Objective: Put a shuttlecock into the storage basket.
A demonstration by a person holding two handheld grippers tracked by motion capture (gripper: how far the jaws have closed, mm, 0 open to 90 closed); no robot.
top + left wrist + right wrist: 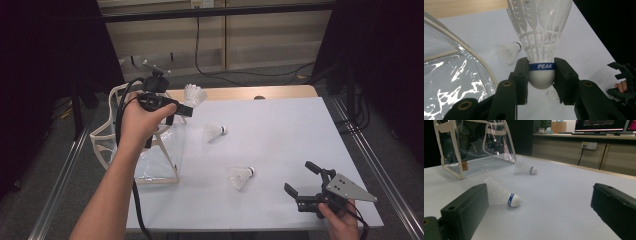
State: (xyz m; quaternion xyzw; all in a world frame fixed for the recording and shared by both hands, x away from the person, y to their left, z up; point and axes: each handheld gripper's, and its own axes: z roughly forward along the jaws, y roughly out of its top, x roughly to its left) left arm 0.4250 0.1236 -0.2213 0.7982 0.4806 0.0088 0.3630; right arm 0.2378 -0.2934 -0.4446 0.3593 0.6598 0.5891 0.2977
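Note:
My left gripper (186, 103) is raised beside the top of a clear bag (155, 150). It is shut on the white cork of a feathered shuttlecock (541, 32) with a blue PEAK band, and the feathers point away from the left gripper (541, 77). Two more shuttlecocks lie on the white table: one mid-table (215, 131), one nearer the front (241, 176). At the front right corner my right gripper (298, 176) rests low, open and holding nothing. In the right gripper view (536, 207), the nearer shuttlecock (504, 195) lies just beyond the left jaw.
The clear bag (474, 147) with white trim stands upright at the table's left edge. The white tabletop (280, 130) has a wooden strip at its far edge. Metal rails run along both sides, and cables lie on the floor behind.

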